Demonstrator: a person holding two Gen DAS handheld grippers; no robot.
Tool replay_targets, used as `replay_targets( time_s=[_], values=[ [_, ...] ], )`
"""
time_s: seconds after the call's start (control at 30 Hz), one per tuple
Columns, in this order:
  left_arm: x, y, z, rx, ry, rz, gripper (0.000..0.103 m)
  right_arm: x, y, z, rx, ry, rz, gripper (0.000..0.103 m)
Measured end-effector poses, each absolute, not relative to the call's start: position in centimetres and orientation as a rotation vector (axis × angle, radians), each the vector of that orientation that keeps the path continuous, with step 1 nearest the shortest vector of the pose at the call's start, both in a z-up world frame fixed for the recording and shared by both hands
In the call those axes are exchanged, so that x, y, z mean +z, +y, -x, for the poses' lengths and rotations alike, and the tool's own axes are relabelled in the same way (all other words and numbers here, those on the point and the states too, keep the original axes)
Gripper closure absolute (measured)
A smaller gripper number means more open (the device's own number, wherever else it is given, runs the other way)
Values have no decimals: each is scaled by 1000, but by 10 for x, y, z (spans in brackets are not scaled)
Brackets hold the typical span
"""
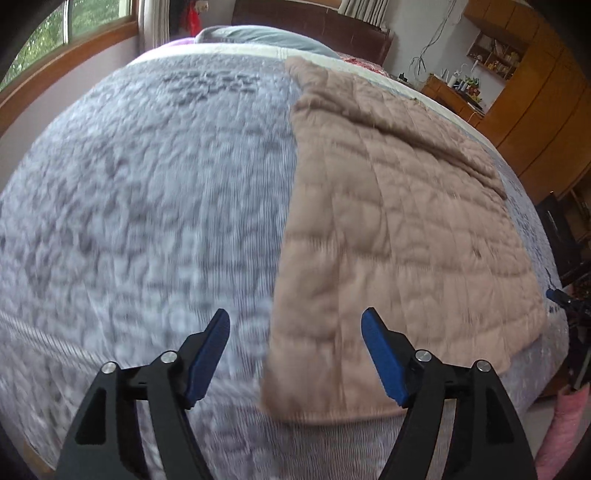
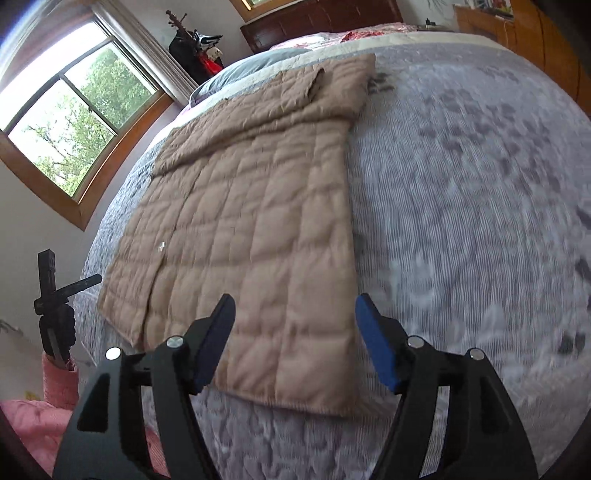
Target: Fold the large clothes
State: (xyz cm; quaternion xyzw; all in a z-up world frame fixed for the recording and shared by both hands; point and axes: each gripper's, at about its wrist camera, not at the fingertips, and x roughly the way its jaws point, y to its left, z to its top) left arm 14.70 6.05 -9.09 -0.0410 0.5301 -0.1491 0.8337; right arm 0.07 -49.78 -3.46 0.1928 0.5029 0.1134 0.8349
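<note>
A tan quilted garment [image 1: 388, 206] lies flat, folded into a long rectangle, on a grey textured bedspread [image 1: 147, 184]. My left gripper [image 1: 295, 314] hovers open above the garment's near left edge, with nothing between its blue pads. In the right wrist view the same garment [image 2: 251, 206] stretches away across the bedspread [image 2: 461, 184], a folded sleeve lying across its far end. My right gripper [image 2: 295, 297] is open over the near right corner and holds nothing. The left gripper [image 2: 55, 291] also shows at that view's left edge, held by a gloved hand with a pink sleeve [image 2: 59, 380].
A pillow [image 1: 258, 37] and a dark wooden headboard [image 1: 314, 26] lie at the far end of the bed. A window [image 2: 74, 122] is on the left wall. Wooden cupboards [image 1: 535, 103] stand along the right side. The bed's near edge drops off just below both grippers.
</note>
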Motion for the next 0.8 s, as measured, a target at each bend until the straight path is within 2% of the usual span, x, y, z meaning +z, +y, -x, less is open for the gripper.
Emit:
replay_targets(
  time_s=[0.13, 0.2, 0.23, 0.27, 0.3, 0.33, 0.37, 0.4, 0.47, 0.5, 0.6, 0.8],
  values=[
    [-105, 52, -128, -378, 1133, 134, 29, -53, -501, 20, 246, 1089, -450, 36],
    [-109, 45, -127, -365, 1131, 116, 27, -60, -499, 23, 260, 1091, -453, 39],
    [-110, 42, -127, -356, 1132, 105, 28, -63, -498, 23, 266, 1093, -455, 50],
    [-111, 39, -129, -355, 1131, 108, 28, -69, -496, 21, 274, 1108, -465, 66],
    [-113, 39, -128, -346, 1131, 115, 30, -75, -494, 19, 275, 1121, -468, 71],
    [-114, 38, -128, -337, 1131, 120, 35, -78, -491, 18, 262, 1120, -451, 80],
    [-114, 38, -128, -327, 1130, 116, 46, -77, -488, 19, 264, 1110, -438, 89],
    [-114, 38, -128, -322, 1126, 107, 61, -75, -487, 19, 272, 1101, -432, 91],
    [-112, 38, -127, -362, 1125, 118, 81, -68, -481, 23, 270, 1078, -401, 93],
    [-111, 39, -127, -380, 1122, 126, 87, -63, -478, 25, 267, 1067, -380, 93],
    [-105, 44, -120, -391, 1095, 142, 91, -49, -471, 35, 274, 1036, -357, 94],
    [-78, 60, -78, -444, 1049, 129, 91, -24, -464, 70, 309, 1009, -336, 94]
  ],
)
